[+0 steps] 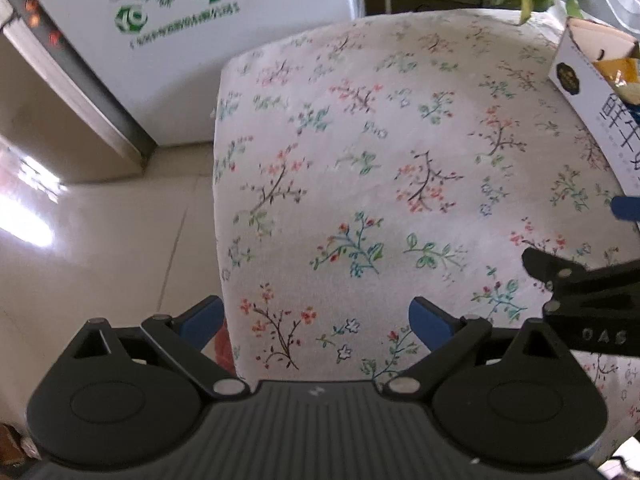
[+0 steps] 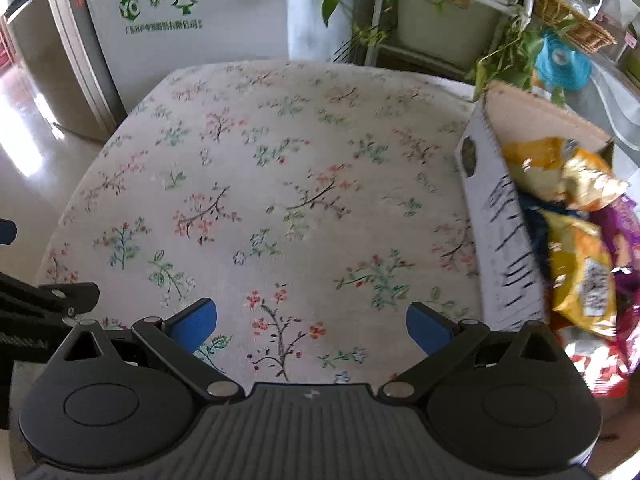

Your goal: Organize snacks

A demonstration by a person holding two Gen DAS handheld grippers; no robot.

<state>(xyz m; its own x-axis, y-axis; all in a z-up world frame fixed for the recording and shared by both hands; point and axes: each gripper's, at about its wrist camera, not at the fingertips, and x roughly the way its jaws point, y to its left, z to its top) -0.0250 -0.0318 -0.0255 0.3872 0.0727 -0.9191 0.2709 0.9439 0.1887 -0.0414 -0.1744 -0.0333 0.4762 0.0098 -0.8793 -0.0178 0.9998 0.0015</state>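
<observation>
A white cardboard box (image 2: 500, 236) with black lettering stands at the right edge of the flower-print table (image 2: 280, 184). It holds several snack bags: yellow and gold ones (image 2: 576, 272) and a purple one (image 2: 624, 228). My right gripper (image 2: 312, 322) is open and empty, low over the table, just left of the box. My left gripper (image 1: 316, 322) is open and empty over the table's near left part. The box (image 1: 588, 92) shows at the right edge of the left wrist view, with a yellow bag (image 1: 618, 70) inside. The right gripper's side (image 1: 588, 292) shows there too.
A white appliance with a green tree print (image 1: 180, 40) stands behind the table on the left. Potted vines and a metal rack (image 2: 400, 8) stand behind it on the right, with a wicker basket (image 2: 568, 12). The tiled floor (image 1: 100, 240) lies left of the table edge.
</observation>
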